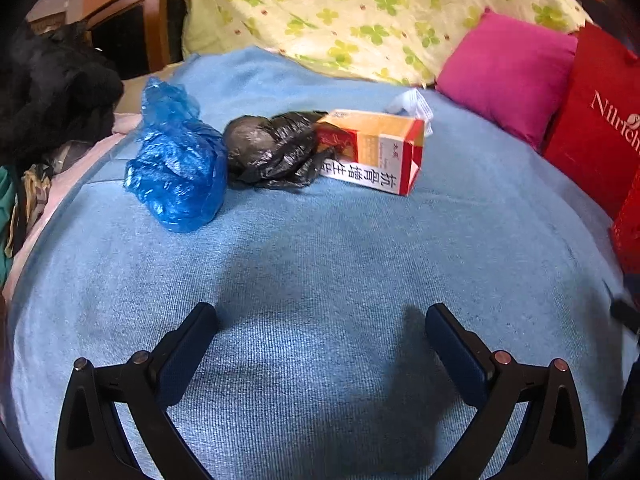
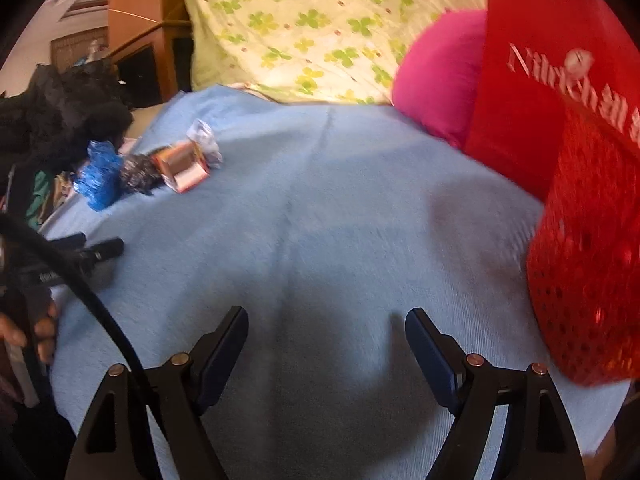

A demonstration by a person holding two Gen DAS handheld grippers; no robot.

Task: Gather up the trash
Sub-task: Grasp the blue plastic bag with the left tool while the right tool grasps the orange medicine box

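Blue blanket (image 1: 320, 248) covered the bed, clover-print sheet (image 1: 360, 12) draped behind it. Red paper bag (image 2: 520, 100) and pink cushion (image 1: 508, 72) sat at the right, red perforated basket (image 2: 588, 280) in front of the bag. Trash lay in a touching row far-left: blue plastic bag (image 1: 176, 164), black plastic bag (image 1: 272, 152), orange-red carton (image 1: 376, 152) (on its side), white wrapper (image 1: 412, 104) behind it. Left gripper (image 1: 320, 320) and right gripper (image 2: 326, 320) both hovered wide apart, holding nothing.
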